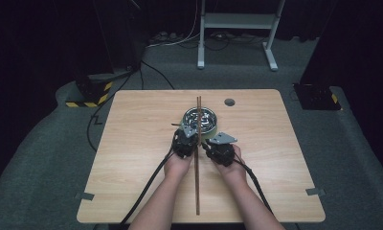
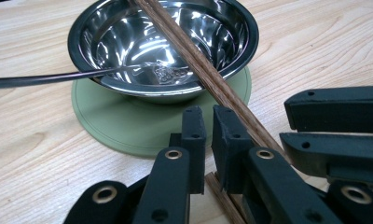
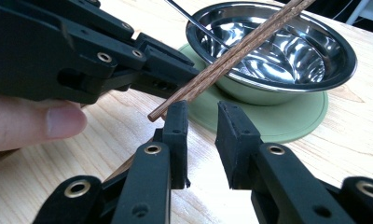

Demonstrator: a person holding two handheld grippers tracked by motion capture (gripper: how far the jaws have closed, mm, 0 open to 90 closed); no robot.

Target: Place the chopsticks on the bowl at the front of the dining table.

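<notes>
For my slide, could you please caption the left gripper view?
Chopsticks rest across a steel bowl on a green mat, a spoon inside, with the left tool beside them.

A bowl (image 1: 199,118) is set on a mat (image 2: 128,126) near the middle of the worktop (image 1: 132,158), slightly toward the far edge. A spoon (image 2: 58,77) is rested in the bowl, handle over its left rim. The chopsticks (image 1: 197,158) are laid across the bowl's rim and run back toward the near edge, passing between the left gripper (image 1: 184,142) and the right gripper (image 1: 219,148), both just before the bowl.
</notes>
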